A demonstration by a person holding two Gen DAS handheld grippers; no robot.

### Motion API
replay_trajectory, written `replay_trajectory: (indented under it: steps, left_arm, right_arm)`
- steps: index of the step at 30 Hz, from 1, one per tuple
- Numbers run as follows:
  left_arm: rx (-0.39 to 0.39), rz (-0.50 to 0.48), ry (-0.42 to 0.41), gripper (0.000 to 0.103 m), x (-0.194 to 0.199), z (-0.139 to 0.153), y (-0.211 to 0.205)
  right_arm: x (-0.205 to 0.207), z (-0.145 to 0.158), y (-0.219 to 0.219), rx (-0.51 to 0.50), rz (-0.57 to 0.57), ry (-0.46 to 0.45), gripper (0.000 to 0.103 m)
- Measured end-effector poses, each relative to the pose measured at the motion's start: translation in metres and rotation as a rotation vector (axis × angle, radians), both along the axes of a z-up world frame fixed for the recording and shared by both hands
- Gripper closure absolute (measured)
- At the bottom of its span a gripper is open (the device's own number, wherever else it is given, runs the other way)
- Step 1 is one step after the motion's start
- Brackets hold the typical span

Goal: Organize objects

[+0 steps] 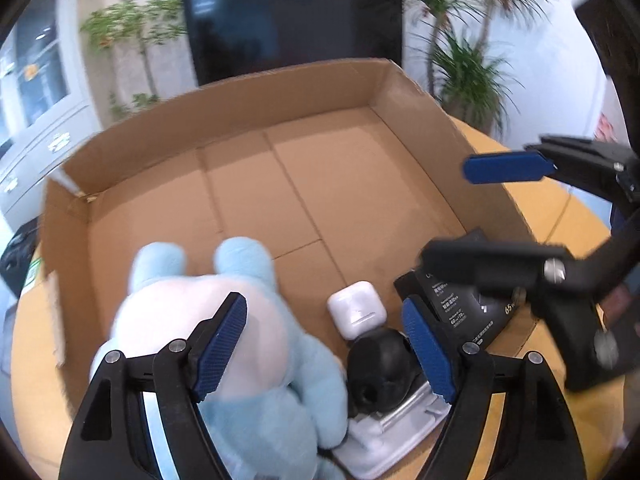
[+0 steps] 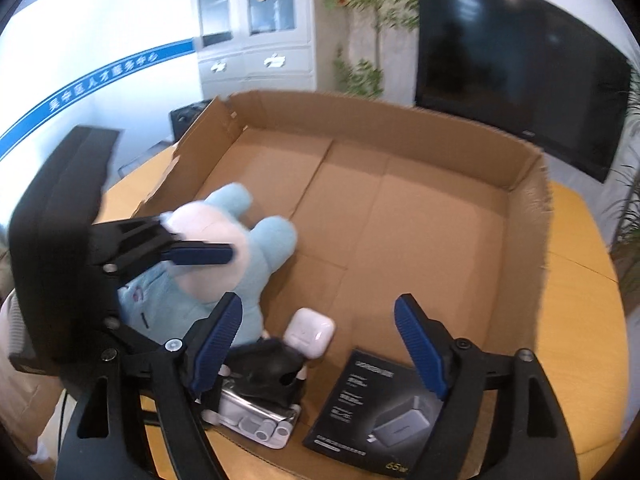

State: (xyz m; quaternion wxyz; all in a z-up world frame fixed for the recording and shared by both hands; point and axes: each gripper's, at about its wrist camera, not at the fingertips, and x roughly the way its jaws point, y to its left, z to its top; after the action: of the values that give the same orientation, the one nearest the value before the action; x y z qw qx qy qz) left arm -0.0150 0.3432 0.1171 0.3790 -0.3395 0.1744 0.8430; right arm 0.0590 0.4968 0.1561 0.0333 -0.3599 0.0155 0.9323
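Note:
A shallow open cardboard box (image 1: 224, 128) (image 2: 400, 120) lies on a yellow table (image 2: 576, 264). In its near part lie a light-blue and white plush toy (image 1: 240, 328) (image 2: 216, 236), a white earbuds case (image 1: 356, 308) (image 2: 310, 332), a black rounded device on a white-and-silver base (image 1: 380, 364) (image 2: 268, 376) and a black charger package (image 1: 468, 312) (image 2: 372, 408). My left gripper (image 1: 324, 352) is open above the plush and the black device, holding nothing. My right gripper (image 2: 318, 348) is open above the earbuds case and package, holding nothing; it also shows at the right of the left wrist view (image 1: 472, 216).
A large dark TV screen (image 1: 292, 20) (image 2: 516, 64) and potted plants (image 1: 472, 40) stand behind the box. A grey glass-door cabinet (image 2: 256, 28) stands at the back left. A black object (image 1: 20, 256) sits at the table's left edge. The box's far half is bare cardboard.

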Motion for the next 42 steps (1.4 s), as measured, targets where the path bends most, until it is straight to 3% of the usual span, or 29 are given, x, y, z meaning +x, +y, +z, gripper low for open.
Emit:
replay_trajectory:
  steps: [6, 8, 11, 15, 16, 22, 33, 37, 42]
  left_arm:
    - [0.029, 0.149, 0.12, 0.011, 0.022, 0.019, -0.032]
    - [0.05, 0.192, 0.155, 0.003, 0.028, 0.023, -0.044]
    - [0.071, 0.262, 0.189, 0.0, 0.034, 0.025, -0.065]
    - [0.07, 0.336, 0.193, 0.0, 0.041, 0.013, -0.083]
    - [0.067, 0.356, 0.193, 0.0, 0.045, 0.009, -0.089]
    - [0.082, 0.421, 0.155, 0.0, 0.065, -0.02, -0.117]
    - [0.129, 0.533, 0.171, 0.0, 0.08, -0.064, -0.141]
    - [0.158, 0.552, 0.168, 0.0, 0.077, -0.07, -0.146]
    - [0.1, 0.581, 0.18, 0.0, 0.072, -0.091, -0.143]
  right_arm:
    - [0.019, 0.006, 0.002, 0.044, -0.112, 0.064, 0.018]
    - [0.027, 0.007, -0.002, 0.075, -0.135, 0.087, 0.018]
    - [0.037, 0.006, -0.011, 0.126, -0.155, 0.115, 0.017]
    - [0.054, -0.001, -0.028, 0.174, -0.172, 0.193, 0.014]
    - [0.057, -0.003, -0.032, 0.182, -0.182, 0.205, 0.001]
    - [0.08, -0.02, -0.051, 0.224, -0.226, 0.274, 0.001]
    - [0.097, -0.068, -0.043, 0.125, -0.293, 0.283, 0.001]
    - [0.1, -0.075, -0.043, 0.137, -0.307, 0.295, 0.001]
    - [0.1, -0.09, -0.043, 0.153, -0.338, 0.269, 0.001]
